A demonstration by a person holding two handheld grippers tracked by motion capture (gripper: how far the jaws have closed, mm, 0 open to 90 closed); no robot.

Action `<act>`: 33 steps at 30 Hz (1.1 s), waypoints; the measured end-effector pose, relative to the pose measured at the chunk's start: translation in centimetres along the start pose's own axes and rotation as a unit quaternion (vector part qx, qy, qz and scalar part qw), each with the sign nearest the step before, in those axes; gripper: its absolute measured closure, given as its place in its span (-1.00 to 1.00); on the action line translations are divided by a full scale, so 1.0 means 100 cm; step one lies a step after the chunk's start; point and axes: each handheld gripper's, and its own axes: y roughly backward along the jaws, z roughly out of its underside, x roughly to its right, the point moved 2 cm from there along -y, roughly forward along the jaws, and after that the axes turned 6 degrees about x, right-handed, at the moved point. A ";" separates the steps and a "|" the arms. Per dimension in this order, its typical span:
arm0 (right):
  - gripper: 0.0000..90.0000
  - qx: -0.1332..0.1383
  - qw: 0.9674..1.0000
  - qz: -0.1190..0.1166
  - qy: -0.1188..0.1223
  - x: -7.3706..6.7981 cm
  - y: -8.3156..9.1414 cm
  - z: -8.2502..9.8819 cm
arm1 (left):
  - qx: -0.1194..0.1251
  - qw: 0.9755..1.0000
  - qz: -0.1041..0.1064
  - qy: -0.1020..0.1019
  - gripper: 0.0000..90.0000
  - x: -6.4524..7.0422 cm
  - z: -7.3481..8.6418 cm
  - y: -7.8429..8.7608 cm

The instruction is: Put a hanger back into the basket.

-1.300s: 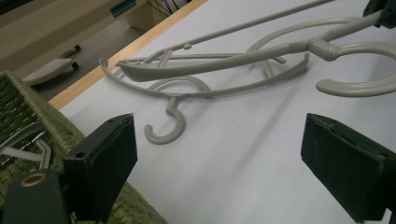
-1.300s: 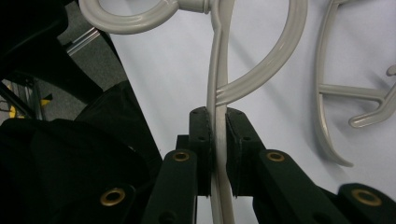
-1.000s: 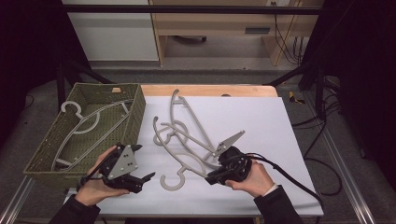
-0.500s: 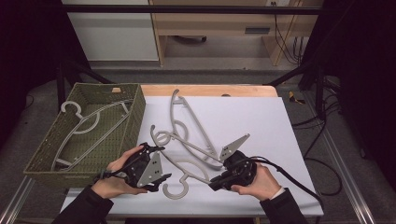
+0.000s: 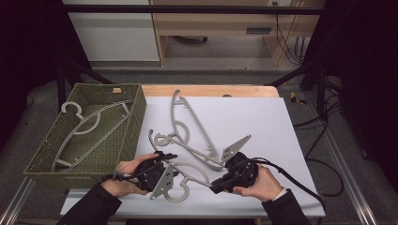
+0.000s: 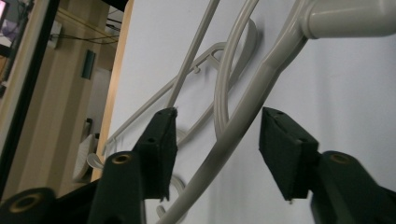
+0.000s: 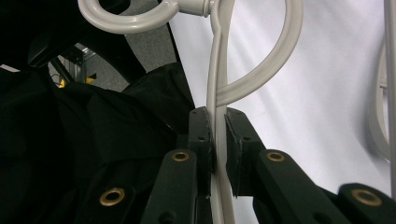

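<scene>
The right gripper (image 5: 219, 182) is clenched on the near hanger (image 5: 187, 180) at the table's (image 5: 281, 140) front edge. The left gripper (image 5: 165, 165) has swung in from beside the basket (image 5: 133, 117) — its jaws now gape around the hanger's arm, probably for a two-handed lift.

High view: taken from above the near edge, faced forward and down over the white-covered table (image 5: 263, 122). Left and right gripper views: taken very close, low along black jaws. Shared by all three: the pale grey plastic hanger (image 5: 187, 176) (image 6: 233, 140) (image 7: 217, 93).
</scene>
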 end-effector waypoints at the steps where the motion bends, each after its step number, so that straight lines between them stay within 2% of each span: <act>1: 0.83 -0.001 1.000 0.000 -0.001 0.000 0.000 0.000 | 0.001 1.000 0.000 -0.005 0.12 0.000 0.000 0.000; 11: 0.83 0.004 1.000 -0.011 0.007 -0.001 0.002 0.000 | 0.009 0.999 0.002 -0.032 0.57 0.006 -0.001 -0.004; 17: 0.82 -0.002 1.000 -0.013 0.007 -0.001 0.002 0.000 | 0.006 0.998 0.012 -0.057 0.65 0.012 -0.001 -0.004; 20: 0.81 0.000 1.000 -0.012 0.016 -0.001 0.003 0.000 | 0.006 0.998 0.025 -0.061 0.68 0.015 -0.001 -0.003; 25: 0.79 0.008 0.999 -0.005 0.035 -0.001 0.007 0.000 | 0.008 0.998 0.044 -0.040 0.72 0.016 -0.001 -0.003; 27: 0.71 0.014 0.998 0.015 0.051 -0.001 0.008 -0.001 | 0.004 0.998 0.052 -0.028 0.73 0.015 -0.001 -0.003; 28: 0.71 0.014 0.998 0.015 0.051 -0.001 0.008 -0.001 | 0.002 0.998 0.055 -0.020 0.73 0.015 -0.001 -0.004; 30: 0.62 0.027 0.997 0.034 0.062 -0.001 0.009 -0.002 | 0.001 0.998 0.064 0.002 0.73 0.013 -0.001 -0.004; 32: 0.45 0.032 0.996 0.057 0.068 -0.001 0.012 -0.002 | 0.008 0.997 0.073 0.022 0.75 0.010 -0.002 -0.002; 33: 0.31 0.039 0.993 0.072 0.083 0.000 0.013 -0.002 | 0.012 0.996 0.078 0.048 0.77 0.009 -0.002 -0.002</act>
